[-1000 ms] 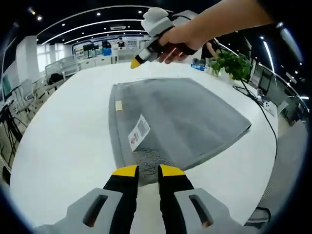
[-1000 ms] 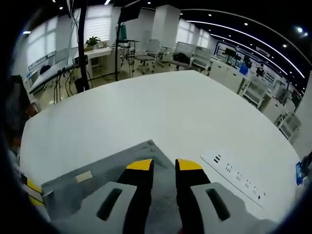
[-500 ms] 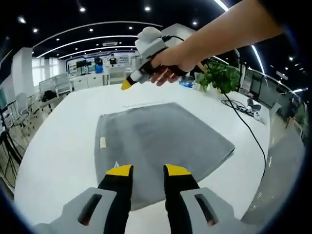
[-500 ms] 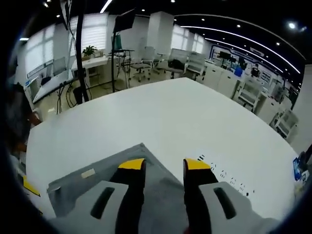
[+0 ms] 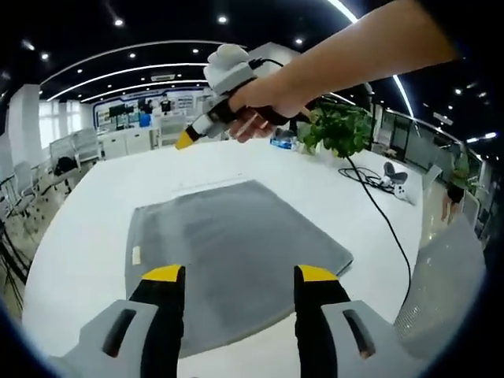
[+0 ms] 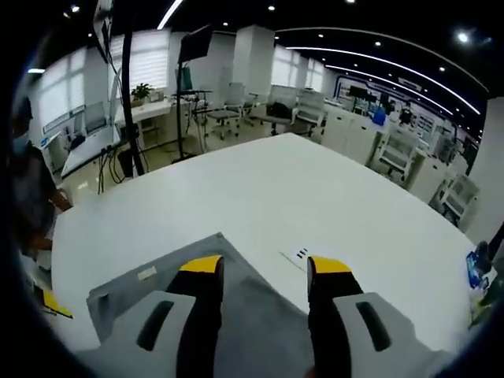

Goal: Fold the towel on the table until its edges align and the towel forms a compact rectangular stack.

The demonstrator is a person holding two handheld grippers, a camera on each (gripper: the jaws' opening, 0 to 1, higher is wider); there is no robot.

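Observation:
The grey towel point(image 5: 232, 244) lies flat on the white table point(image 5: 87, 236) as a folded rectangle, with a small tag point(image 5: 137, 256) at its left edge. My left gripper point(image 5: 239, 276) hovers above its near edge, open, with nothing between the jaws. A hand holds my right gripper point(image 5: 206, 118) above the towel's far edge. In the right gripper view, my right gripper point(image 6: 266, 266) is open over a corner of the towel point(image 6: 256, 311), holding nothing. A yellow tip of the left gripper point(image 6: 55, 302) shows at the lower left.
A potted plant point(image 5: 340, 126) stands at the table's far right, and a black cable point(image 5: 386, 224) runs along the right side. A white power strip point(image 6: 297, 253) lies just beyond the towel's corner. A person point(image 6: 31, 197) stands at the left. Desks and chairs point(image 6: 236, 98) lie beyond.
The left gripper has let the towel's labelled corner down and opened wide. The right jaws have also spread. Both cameras have drawn back from the towel, which now lies flat.

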